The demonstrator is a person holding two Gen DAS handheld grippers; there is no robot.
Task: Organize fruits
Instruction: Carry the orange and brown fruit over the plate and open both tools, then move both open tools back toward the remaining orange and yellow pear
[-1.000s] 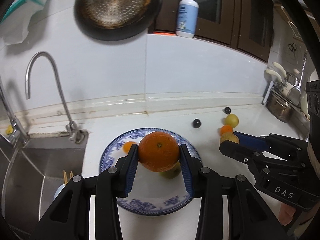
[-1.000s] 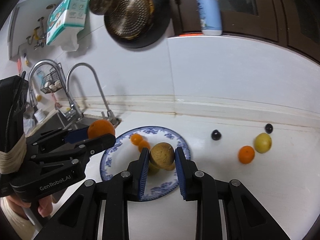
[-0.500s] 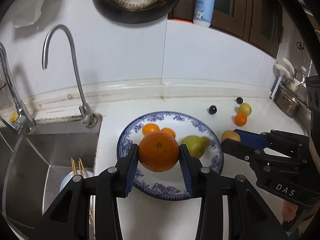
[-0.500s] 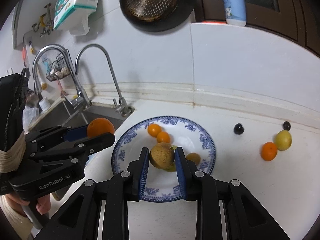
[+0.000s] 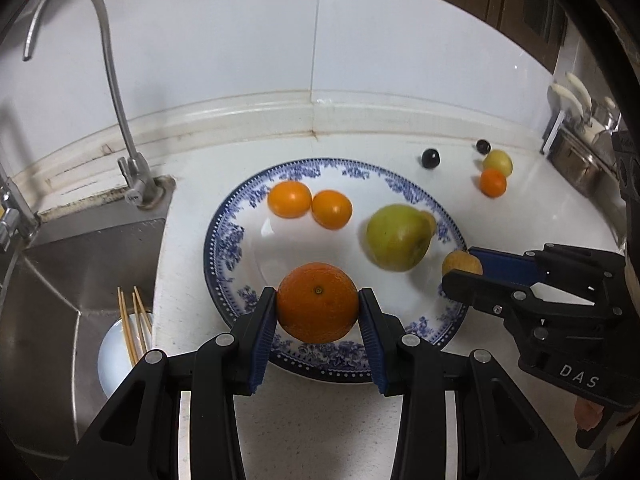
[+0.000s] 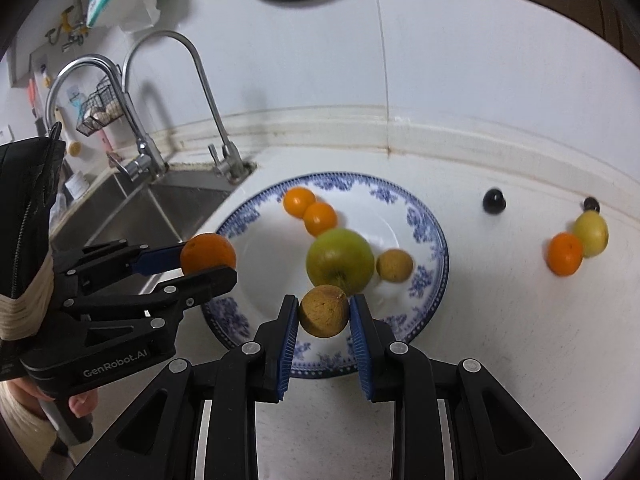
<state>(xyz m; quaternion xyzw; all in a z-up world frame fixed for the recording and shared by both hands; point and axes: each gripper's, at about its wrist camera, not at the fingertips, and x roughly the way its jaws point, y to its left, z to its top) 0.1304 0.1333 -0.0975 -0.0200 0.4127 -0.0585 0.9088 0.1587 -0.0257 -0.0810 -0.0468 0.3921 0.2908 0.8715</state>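
My left gripper (image 5: 318, 310) is shut on a large orange (image 5: 318, 307), held over the near left part of the blue-patterned plate (image 5: 224, 240). My right gripper (image 6: 324, 314) is shut on a small brown round fruit (image 6: 324, 310), held over the plate's near rim (image 6: 434, 236). On the plate lie two small oranges (image 6: 312, 212), a green apple (image 6: 340, 261) and another small brown fruit (image 6: 394, 265). On the counter to the right lie a small orange (image 6: 565, 254), a yellow fruit (image 6: 591, 234) and two dark round fruits (image 6: 493, 201).
A steel sink (image 5: 72, 280) with a tap (image 5: 132, 176) lies left of the plate; a white bowl with chopsticks (image 5: 126, 344) sits in it. A steel pot (image 5: 576, 160) stands at the far right. The white wall runs behind the counter.
Both grippers have come lower and closer over the plate, each still holding its fruit. The plate and its fruit now look larger and nearer.
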